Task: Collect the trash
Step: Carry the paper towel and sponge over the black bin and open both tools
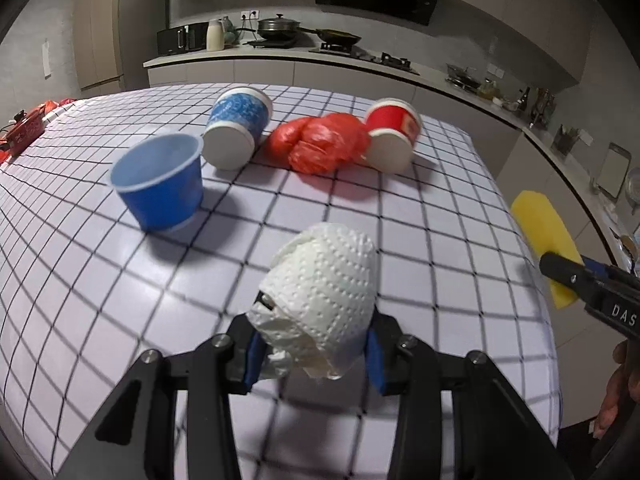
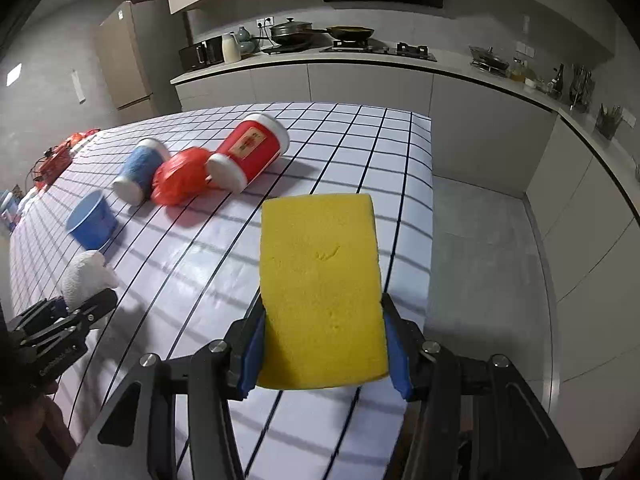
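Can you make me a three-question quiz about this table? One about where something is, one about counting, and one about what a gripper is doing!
1. The red plastic bag lies
A. between the two tipped paper cups
B. inside the blue bowl
C. under the sponge

2. How many paper cups lie on their sides?
A. one
B. two
C. four

3. The left gripper is
A. open
B. holding a wad of paper towel
C. holding a cup

Answers:
1. A, the blue paper cup and red paper cup flank it.
2. B, just those two.
3. B, the paper towel sits between its fingers.

Ahead of my tongs, the blue bowl (image 1: 158,186), two tipped cups and red bag (image 1: 320,144) blocked the bench (image 1: 440,208); bare cloth lay nearer.
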A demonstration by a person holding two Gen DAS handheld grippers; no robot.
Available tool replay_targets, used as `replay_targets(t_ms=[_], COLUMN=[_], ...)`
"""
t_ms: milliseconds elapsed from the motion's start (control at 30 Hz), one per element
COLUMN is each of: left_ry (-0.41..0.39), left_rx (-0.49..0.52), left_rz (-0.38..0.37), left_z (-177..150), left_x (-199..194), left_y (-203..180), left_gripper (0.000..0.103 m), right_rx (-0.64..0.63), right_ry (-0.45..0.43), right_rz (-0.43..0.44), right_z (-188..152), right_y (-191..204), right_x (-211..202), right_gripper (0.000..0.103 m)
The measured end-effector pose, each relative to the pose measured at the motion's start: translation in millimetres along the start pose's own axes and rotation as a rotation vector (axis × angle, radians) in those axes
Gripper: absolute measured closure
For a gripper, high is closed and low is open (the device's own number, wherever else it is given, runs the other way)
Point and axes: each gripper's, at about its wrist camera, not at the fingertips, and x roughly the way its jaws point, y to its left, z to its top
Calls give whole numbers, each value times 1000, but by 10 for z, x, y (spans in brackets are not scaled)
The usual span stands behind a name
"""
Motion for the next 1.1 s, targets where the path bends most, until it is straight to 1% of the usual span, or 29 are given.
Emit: replay_targets(t_ms=[233, 433, 600, 800, 1033, 1100], left_ry=[-8, -16, -14, 0, 30, 45], left_rx=[37, 79, 132, 207, 295, 325], left_rz=[-39, -88, -138, -206, -312, -334], left_z=[-267, -462, -621, -779, -992, -1074], left_x=[-300, -537, -672, -729, -762, -747], left_y=[-302, -626, -941, -1414, -2059, -2263], left_gripper=[60, 60, 60, 60, 60, 60], right_rx=[-14, 11, 37, 73, 111, 117], right_ry=[-15, -34, -43, -37, -12, -4], right_rz=[23, 13, -17, -54, -130, -137], right_z=[-385, -709, -971, -1287, -1673, -1788], right_y=[-12, -221, -453, -827, -1476, -1633], right_x=[-450, -887, -1191, -1433, -1683, -1738], right_gripper=[49, 49, 49, 49, 49, 49])
